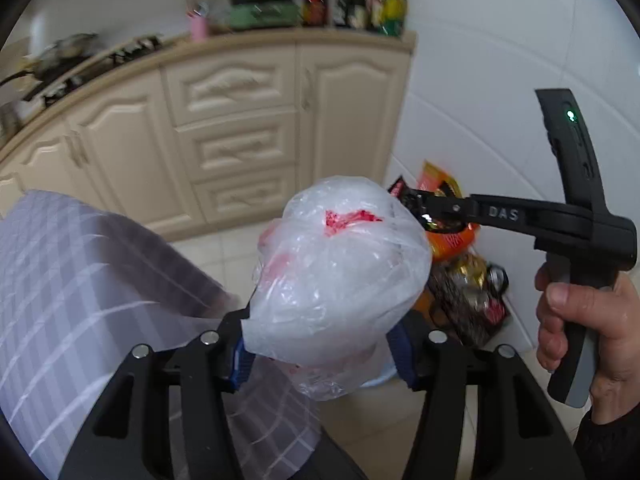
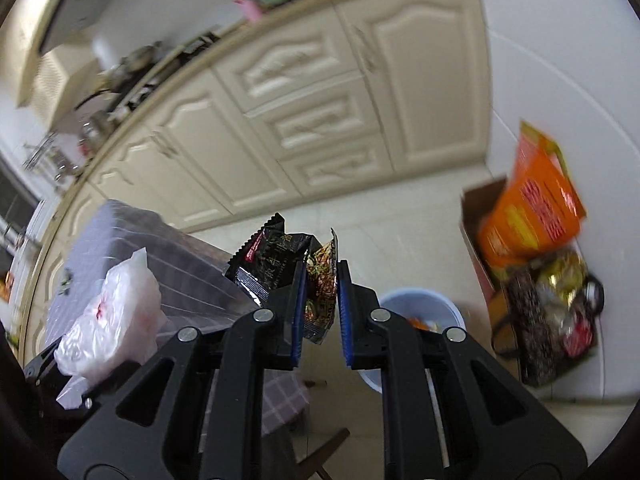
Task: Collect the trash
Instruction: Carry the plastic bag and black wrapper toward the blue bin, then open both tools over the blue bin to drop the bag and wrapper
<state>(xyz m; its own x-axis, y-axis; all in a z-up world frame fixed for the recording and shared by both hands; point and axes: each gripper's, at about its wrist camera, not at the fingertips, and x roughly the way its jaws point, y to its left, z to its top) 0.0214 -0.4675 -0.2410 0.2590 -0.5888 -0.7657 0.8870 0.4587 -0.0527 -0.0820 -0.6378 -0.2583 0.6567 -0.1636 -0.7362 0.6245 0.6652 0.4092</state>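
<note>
My left gripper (image 1: 320, 344) is shut on a crumpled clear plastic bag (image 1: 340, 276) with red print, held up in the air; the bag also shows in the right wrist view (image 2: 108, 316). My right gripper (image 2: 320, 300) holds a black snack wrapper (image 2: 280, 264) between its blue pads (image 2: 298, 312), above the floor. In the left wrist view the right gripper (image 1: 420, 208) reaches in from the right with the wrapper (image 1: 404, 194) at its tips, just behind the bag. A light blue bin (image 2: 420, 312) with scraps inside stands on the floor below the right gripper.
A table with a grey checked cloth (image 1: 80, 280) lies at the left. Cream kitchen cabinets (image 1: 240, 128) run behind. An orange packet (image 2: 532, 208), a cardboard box (image 2: 476, 208) and a dark patterned bag (image 2: 548, 312) stand by the white wall at the right.
</note>
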